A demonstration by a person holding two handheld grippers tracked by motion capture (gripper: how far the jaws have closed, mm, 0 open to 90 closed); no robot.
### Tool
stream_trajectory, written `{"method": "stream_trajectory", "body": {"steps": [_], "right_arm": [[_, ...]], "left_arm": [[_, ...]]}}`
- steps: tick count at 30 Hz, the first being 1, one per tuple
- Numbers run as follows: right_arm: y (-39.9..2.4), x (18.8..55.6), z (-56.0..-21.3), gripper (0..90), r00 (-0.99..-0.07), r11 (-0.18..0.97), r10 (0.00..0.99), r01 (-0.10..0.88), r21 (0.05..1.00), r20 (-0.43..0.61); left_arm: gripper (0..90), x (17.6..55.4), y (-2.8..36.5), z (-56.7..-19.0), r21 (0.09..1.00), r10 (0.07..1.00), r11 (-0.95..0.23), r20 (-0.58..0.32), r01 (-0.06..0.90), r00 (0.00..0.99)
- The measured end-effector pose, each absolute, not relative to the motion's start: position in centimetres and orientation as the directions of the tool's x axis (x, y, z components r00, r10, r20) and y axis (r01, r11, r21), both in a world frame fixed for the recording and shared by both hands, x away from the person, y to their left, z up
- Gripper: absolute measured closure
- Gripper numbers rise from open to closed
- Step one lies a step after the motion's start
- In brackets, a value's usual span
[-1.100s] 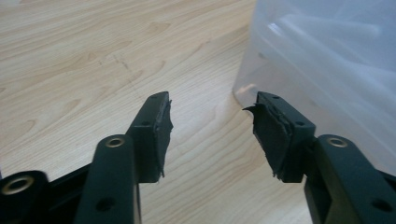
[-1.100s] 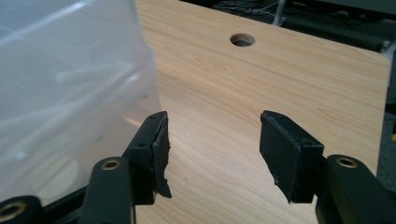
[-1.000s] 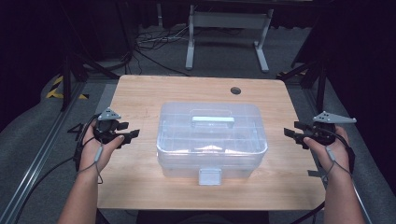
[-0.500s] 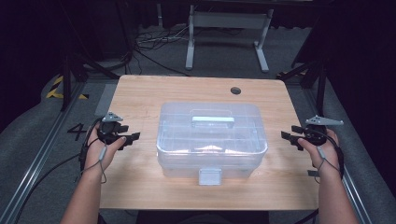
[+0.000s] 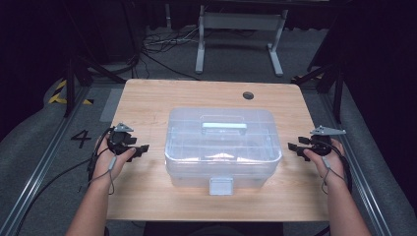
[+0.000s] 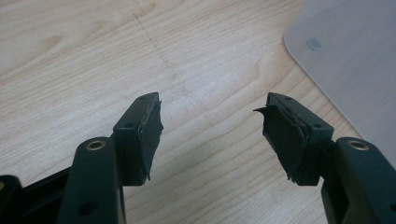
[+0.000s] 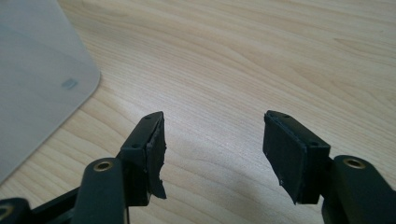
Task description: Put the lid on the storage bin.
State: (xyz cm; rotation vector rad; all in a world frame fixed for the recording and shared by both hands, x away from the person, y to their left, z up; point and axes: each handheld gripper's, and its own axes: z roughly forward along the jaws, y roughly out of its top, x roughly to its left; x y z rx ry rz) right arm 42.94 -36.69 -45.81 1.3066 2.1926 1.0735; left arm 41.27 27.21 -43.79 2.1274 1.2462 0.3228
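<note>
Surroundings: dark room, grey floor around a light wooden table; cables lie on the floor beyond the far edge, beside a grey metal stand.
Floor mark: a "4" just off the table's left edge.
Table edges: rounded corners; a small round hole near the far right corner.
Box: a clear plastic storage box sits mid-table, lid on, with a pale handle lying flat on top and a front latch facing the near edge.
Room around the box: bare wood on every side, widest toward the far edge, narrower along the near edge.
Left gripper: held at the table's left side, near the left edge, pointing at the box and apart from it; jaws spread with nothing between them.
Left gripper view: worn black pads above bare wood, the box's rounded corner at upper right, clear of the jaws.
Right gripper: at the right side, near the right edge, pointing at the box's right wall, close but not touching; jaws spread and empty.
Right gripper view: open wood ahead, the box's corner at upper left, apart from the jaws.
</note>
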Motion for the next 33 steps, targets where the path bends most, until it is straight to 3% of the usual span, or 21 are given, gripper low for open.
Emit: {"method": "stream_trajectory", "body": {"steps": [15,33], "right_arm": [[-34.9,43.3,-48.1,39.3,-0.545,0.352,0.838,0.591,0.726,0.037],[-34.3,43.3,-48.2,37.5,-0.540,0.354,0.842,0.557,0.751,0.003]], "left_arm": [[37.2,41.5,26.3,-45.6,0.555,0.822,-0.414,-0.112,0.722,0.558],[35.4,41.6,25.8,-45.8,0.569,0.807,-0.436,-0.095,0.697,0.583]]}}
